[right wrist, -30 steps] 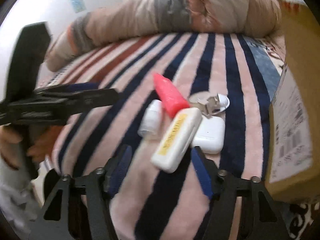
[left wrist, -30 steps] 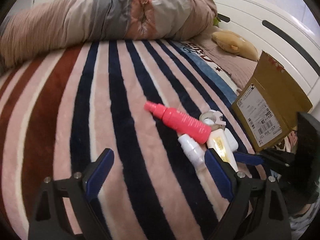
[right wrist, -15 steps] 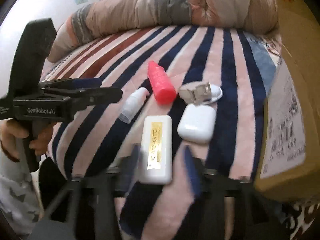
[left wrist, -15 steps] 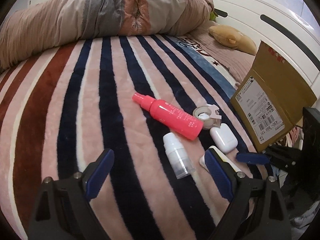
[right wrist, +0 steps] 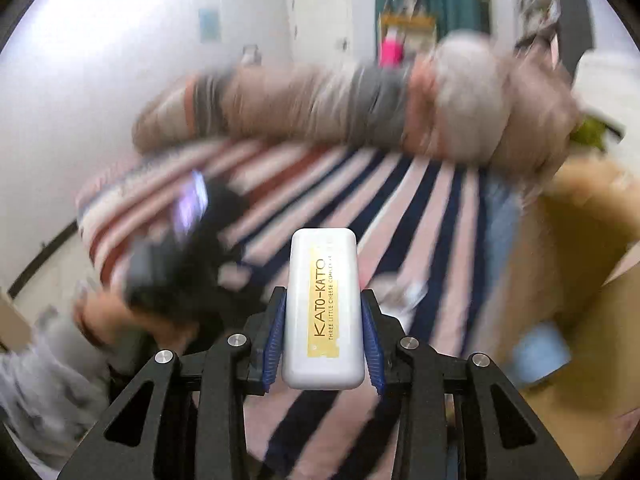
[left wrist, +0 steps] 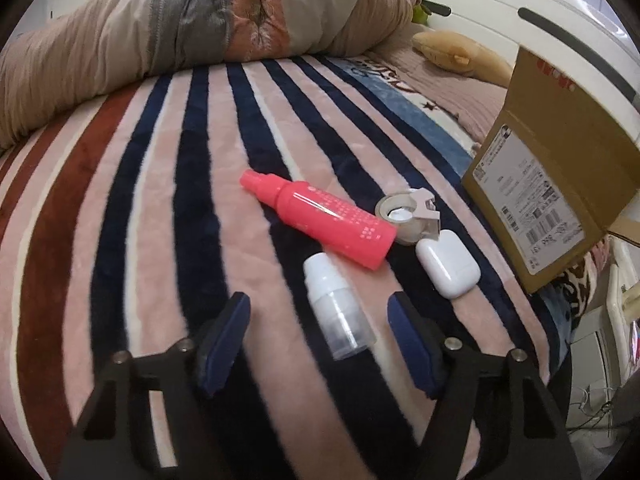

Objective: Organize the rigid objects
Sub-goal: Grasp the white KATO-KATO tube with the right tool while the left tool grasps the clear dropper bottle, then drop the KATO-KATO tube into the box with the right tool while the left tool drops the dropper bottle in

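My right gripper (right wrist: 323,320) is shut on a white Kato-Kato box (right wrist: 323,308) with a gold label and holds it above the striped blanket (right wrist: 400,208). My left gripper (left wrist: 318,312) is open, its jaws on either side of a small clear bottle with a white cap (left wrist: 338,312) that lies on the blanket (left wrist: 140,220). Beyond it lie a pink spray bottle (left wrist: 320,220), a tape dispenser (left wrist: 410,216) and a white earbud case (left wrist: 448,268).
An open cardboard box (left wrist: 560,176) with a shipping label stands at the right of the bed; it also shows in the right wrist view (right wrist: 580,264). A rolled quilt (left wrist: 180,36) lies across the far side. A white headboard (left wrist: 540,12) is behind the box.
My right gripper closed on the white Kato-Kato box and lifted it off the blanket. My left gripper moved forward and its jaws now flank the small clear bottle.
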`<state>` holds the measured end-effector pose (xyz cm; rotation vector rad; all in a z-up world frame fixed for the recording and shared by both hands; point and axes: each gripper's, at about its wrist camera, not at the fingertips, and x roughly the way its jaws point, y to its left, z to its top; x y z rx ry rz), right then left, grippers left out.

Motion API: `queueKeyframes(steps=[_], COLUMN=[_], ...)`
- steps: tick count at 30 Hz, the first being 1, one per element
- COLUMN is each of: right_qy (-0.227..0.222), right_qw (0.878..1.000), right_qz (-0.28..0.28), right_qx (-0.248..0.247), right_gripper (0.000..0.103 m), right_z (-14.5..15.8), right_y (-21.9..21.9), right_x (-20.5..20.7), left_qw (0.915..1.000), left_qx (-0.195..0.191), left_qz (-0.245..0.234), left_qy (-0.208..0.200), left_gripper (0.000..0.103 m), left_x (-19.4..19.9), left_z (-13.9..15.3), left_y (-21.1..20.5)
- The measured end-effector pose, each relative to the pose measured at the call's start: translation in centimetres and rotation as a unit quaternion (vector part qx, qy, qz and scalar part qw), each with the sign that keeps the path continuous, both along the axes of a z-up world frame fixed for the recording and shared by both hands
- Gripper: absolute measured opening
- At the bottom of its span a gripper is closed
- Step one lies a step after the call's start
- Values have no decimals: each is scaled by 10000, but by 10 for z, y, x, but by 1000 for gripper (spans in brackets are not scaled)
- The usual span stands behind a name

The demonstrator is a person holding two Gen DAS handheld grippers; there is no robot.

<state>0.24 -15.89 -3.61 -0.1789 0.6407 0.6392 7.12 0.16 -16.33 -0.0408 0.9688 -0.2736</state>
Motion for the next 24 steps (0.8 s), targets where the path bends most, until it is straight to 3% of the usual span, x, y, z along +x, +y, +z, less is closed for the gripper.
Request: queueKeyframes(steps=[3, 6, 9, 12, 13, 14, 15, 18, 21, 24], right_qy=[-340, -352, 224, 466, 521, 526, 449, 86, -235, -152], right_qw=[9972, 9870, 9808, 9698, 9657, 9648, 9684, 9831, 9964, 9996], right_qz=[-631, -1388, -1736, -2200, -2346, -2389, -2296, -1757, -813, -69], right_qx=[-198, -725, -863, -946, -982, -970, -858, -502, -29, 233], right_gripper=[31, 31, 31, 33, 35, 45, 51, 51, 51, 50], right_z=[36, 34, 11, -5, -9, -10, -8, 5, 13, 9], right_y=[-39, -76, -107, -122, -124, -124, -121, -106, -76, -40], right_x=[8, 30, 52, 62, 64, 63, 59, 35, 14, -9], left_qw=[9994, 9982, 9978, 9982, 9982, 9980, 9978, 9967, 9947, 9936], left_qx=[293, 489, 589, 531, 541, 565, 578, 563, 542, 257], left_qz=[201, 340, 309, 262, 255, 244, 238, 201, -25, -456], left_qy=[6, -7, -4, -27, -61, -113, -215, -555, -875, -1003], left_gripper=[42, 22, 22, 22, 22, 22, 22, 22, 22, 22], left_x=[8, 11, 10, 7, 5, 3, 0, -5, -10, -10], left_z=[-9, -12, -9, -6, -4, 1, 10, 49, 100, 149], left_y=[-9, -12, -12, -8, -7, -7, -5, 0, -1, -14])
